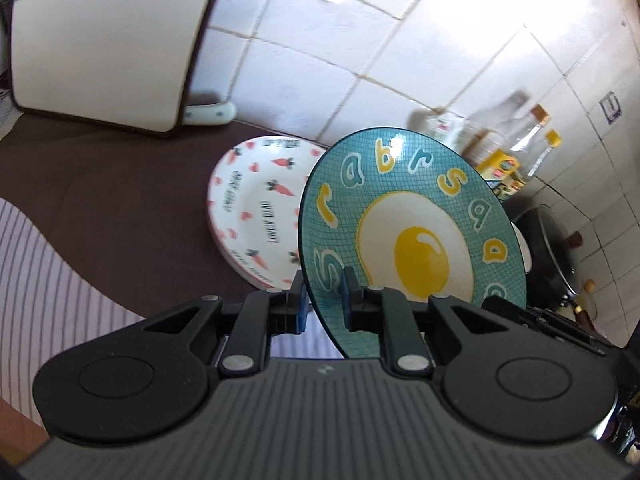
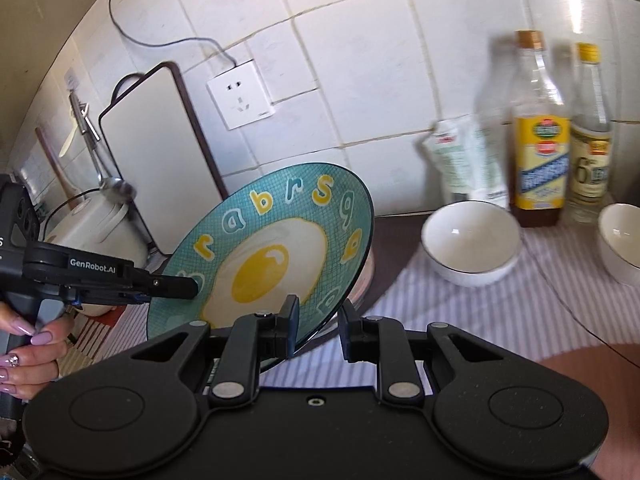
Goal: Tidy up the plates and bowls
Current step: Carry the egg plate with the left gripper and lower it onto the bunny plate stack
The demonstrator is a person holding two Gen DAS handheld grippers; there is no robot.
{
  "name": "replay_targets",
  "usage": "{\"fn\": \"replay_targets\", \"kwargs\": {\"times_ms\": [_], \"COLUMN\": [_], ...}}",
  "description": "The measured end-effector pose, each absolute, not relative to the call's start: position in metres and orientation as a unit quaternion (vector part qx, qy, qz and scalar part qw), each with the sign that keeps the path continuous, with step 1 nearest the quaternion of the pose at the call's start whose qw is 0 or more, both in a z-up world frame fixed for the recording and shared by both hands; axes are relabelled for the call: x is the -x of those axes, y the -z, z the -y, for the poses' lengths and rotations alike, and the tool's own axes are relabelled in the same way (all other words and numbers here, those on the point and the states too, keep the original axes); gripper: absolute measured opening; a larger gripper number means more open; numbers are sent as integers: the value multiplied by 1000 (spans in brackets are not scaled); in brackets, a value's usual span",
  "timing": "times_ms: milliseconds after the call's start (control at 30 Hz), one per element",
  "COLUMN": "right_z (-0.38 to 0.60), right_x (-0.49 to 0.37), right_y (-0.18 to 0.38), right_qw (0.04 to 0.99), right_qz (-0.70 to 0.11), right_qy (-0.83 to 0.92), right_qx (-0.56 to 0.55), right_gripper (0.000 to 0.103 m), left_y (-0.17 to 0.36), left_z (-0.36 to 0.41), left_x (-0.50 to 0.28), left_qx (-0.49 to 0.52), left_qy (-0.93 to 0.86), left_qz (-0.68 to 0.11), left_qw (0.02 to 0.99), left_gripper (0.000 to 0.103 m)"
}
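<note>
A teal plate (image 1: 416, 216) with a fried-egg picture and letters is held tilted in the air above the counter. My left gripper (image 1: 324, 304) is shut on its lower rim. In the right wrist view the same teal plate (image 2: 272, 248) has its near rim pinched in my right gripper (image 2: 318, 320), while the left gripper (image 2: 188, 282), held by a hand, clamps the plate's left rim. A white plate with carrot prints (image 1: 256, 208) lies on the brown counter behind and below. Two white bowls (image 2: 472, 240) (image 2: 624, 240) stand on the striped cloth to the right.
A white cutting board (image 1: 104, 40) leans on the tiled wall, with a rice cooker (image 2: 100, 228) and a ladle beside it. Bottles (image 2: 540, 136) and a pouch (image 2: 468, 160) stand behind the bowls. A dark wok (image 1: 552, 252) sits at the far right. A wall socket (image 2: 240, 96) has a cord.
</note>
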State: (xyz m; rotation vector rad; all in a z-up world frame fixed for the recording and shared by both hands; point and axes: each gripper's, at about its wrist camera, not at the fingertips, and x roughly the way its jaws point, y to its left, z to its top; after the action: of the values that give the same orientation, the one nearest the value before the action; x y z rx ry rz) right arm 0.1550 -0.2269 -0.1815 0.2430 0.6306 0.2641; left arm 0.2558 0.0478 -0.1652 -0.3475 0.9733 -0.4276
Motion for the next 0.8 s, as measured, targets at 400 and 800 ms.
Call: {"fn": "replay_targets", "kwargs": {"times_ms": [400, 800], "right_z": [210, 209], "right_x": [-215, -260], "right_y": [215, 234], "right_qw": [920, 909], "right_qz": [-343, -372], "right_qy": [-149, -147], "right_qx": [-118, -115], "right_gripper": [25, 26], "left_y": [208, 225], "left_z": [-68, -62], "left_x": [-301, -330], "left_qx": [184, 169], "left_qy": [172, 155], "left_qz": [-496, -514], "left_qw": [831, 827], "left_gripper": [14, 15]}}
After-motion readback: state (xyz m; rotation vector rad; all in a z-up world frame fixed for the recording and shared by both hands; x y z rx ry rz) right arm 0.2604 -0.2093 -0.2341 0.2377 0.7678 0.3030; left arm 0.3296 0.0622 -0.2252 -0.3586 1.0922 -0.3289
